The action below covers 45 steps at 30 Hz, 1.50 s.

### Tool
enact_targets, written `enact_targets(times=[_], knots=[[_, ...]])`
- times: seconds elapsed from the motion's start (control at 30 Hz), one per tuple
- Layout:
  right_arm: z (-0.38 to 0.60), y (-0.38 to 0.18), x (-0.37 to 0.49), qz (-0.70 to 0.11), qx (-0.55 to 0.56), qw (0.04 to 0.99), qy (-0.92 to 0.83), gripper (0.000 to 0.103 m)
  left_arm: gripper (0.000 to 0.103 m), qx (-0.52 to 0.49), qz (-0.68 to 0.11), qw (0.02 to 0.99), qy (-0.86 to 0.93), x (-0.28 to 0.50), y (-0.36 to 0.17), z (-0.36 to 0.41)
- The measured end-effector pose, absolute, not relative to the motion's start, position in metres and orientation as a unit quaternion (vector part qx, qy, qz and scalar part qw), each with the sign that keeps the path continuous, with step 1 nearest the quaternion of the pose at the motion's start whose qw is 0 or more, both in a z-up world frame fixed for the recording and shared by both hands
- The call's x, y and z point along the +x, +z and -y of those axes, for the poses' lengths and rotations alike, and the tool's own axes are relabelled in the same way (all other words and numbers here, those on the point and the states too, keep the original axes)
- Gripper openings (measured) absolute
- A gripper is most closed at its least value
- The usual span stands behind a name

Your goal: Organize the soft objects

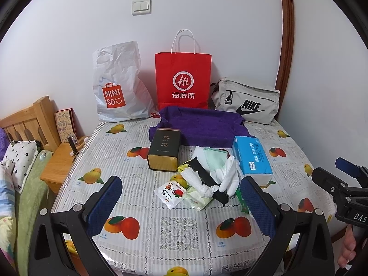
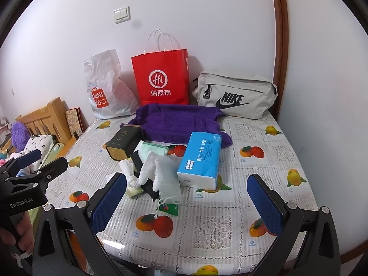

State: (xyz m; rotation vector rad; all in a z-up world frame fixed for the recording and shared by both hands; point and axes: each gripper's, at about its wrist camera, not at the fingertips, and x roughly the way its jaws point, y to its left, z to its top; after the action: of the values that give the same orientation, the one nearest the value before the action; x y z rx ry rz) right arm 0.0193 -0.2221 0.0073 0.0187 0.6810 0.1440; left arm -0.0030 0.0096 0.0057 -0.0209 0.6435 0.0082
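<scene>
A pile of soft things lies mid-table: white gloves (image 1: 227, 177) (image 2: 149, 168), a pale green cloth (image 1: 215, 158) (image 2: 153, 149), a white mesh pouch (image 2: 166, 179), a knotted white cloth (image 1: 195, 180) and small packets (image 1: 170, 193). A blue tissue pack (image 1: 251, 157) (image 2: 201, 159) lies to their right. A purple towel (image 1: 200, 126) (image 2: 177, 122) lies behind. My left gripper (image 1: 181, 191) is open and empty, just in front of the pile. My right gripper (image 2: 187, 187) is open and empty, in front of the tissue pack.
A dark tin (image 1: 164, 148) (image 2: 124, 142) lies left of the pile. A Miniso bag (image 1: 117, 85), a red paper bag (image 1: 182, 78) (image 2: 162, 78) and a grey Nike pouch (image 1: 247, 102) (image 2: 234, 96) stand at the wall. A bed and nightstand (image 1: 62, 158) are left of the table (image 1: 179, 227).
</scene>
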Motion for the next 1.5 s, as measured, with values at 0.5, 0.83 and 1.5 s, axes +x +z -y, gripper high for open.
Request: enact_targets(times=[0.5,0.83,1.5], knots=[[0.22,0.007,0.018,-0.333,0.009,0.94,0.071,0.103,0.103,-0.015,-0.321,0.947,-0.002,-0.005,0.006,-0.004],[0.219,0.006,0.018,-0.334,0.006,0.94,0.071,0.103,0.103,-0.016,-0.32,0.947,-0.001,-0.004,0.004,-0.008],[0.223,-0.022,0.05,-0.354,0.012,0.932,0.077,0.103,0.103,-0.034,-0.37,0.928,-0.003,0.034,-0.043,-0.03]])
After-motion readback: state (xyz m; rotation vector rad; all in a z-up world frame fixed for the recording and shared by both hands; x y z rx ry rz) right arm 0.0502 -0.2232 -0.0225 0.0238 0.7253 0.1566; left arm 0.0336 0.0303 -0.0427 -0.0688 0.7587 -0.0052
